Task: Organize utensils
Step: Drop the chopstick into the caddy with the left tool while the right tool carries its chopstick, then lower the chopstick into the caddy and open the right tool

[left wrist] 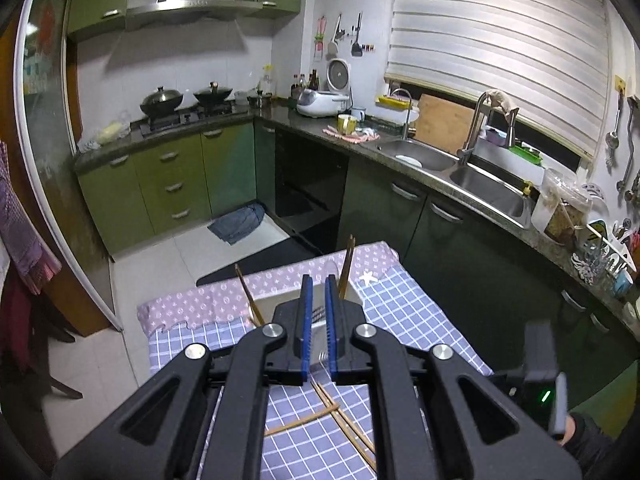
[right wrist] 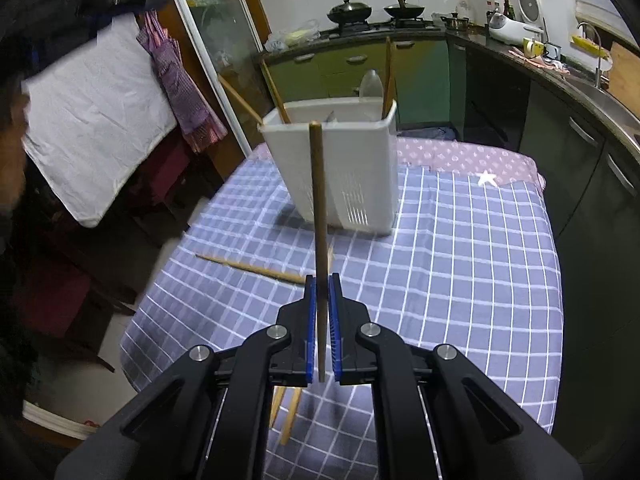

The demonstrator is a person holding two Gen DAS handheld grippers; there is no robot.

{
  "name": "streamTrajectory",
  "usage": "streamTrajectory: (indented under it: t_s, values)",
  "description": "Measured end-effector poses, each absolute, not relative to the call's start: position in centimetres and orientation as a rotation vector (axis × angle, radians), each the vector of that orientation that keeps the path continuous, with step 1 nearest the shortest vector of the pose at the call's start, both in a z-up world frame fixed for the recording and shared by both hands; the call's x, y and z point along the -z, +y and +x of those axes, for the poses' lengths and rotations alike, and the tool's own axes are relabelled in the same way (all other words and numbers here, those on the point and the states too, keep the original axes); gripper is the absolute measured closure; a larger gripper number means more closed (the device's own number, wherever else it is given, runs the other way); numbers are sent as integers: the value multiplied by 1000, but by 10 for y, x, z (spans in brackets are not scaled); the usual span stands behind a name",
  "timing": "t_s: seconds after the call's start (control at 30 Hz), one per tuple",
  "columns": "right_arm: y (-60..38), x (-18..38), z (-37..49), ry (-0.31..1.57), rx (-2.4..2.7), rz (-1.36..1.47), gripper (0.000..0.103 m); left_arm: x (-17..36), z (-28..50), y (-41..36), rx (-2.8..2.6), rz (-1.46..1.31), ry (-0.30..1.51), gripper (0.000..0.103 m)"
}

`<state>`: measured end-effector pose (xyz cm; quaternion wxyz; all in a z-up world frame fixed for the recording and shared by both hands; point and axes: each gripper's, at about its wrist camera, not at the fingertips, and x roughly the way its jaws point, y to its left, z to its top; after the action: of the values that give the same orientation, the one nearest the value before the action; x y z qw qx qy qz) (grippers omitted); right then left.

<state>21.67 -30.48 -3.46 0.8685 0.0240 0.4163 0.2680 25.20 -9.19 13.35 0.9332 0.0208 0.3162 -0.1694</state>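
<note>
A white utensil holder (right wrist: 344, 168) stands on the blue checked tablecloth (right wrist: 460, 260), with several chopsticks and a spoon (right wrist: 370, 84) in it. My right gripper (right wrist: 321, 280) is shut on a wooden chopstick (right wrist: 319, 200), held upright in front of the holder. Loose chopsticks (right wrist: 256, 267) lie on the cloth. In the left wrist view my left gripper (left wrist: 316, 284) hovers above the holder (left wrist: 276, 300), jaws narrowly apart and empty. Loose chopsticks (left wrist: 340, 416) lie under it.
A pink patterned cloth (right wrist: 460, 158) covers the table's far end, with a white star (right wrist: 487, 178) on it. Dark cabinets and a counter with a sink (left wrist: 488, 188) run along the right. A chair with hung cloths (right wrist: 92, 120) stands left.
</note>
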Motion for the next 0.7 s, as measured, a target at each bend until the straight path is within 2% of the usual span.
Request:
streamTrajectory:
  t_s: [0.3, 0.4, 0.47, 0.57, 0.7]
  values:
    - [-315, -75, 244, 598, -563, 119, 96, -78, 223, -64, 303, -17, 730, 95]
    - [-317, -110, 261, 498, -531, 135, 96, -59, 211, -56, 280, -23, 758, 84]
    - [-315, -124, 276, 470, -509, 139, 96, -46, 205, -51, 272, -27, 789, 82]
    - [-307, -126, 305, 479, -465, 121, 96, -28, 202, -42, 266, -57, 851, 82]
    - [-290, -95, 346, 591, -436, 87, 96, -13, 202, -30, 244, -76, 890, 82]
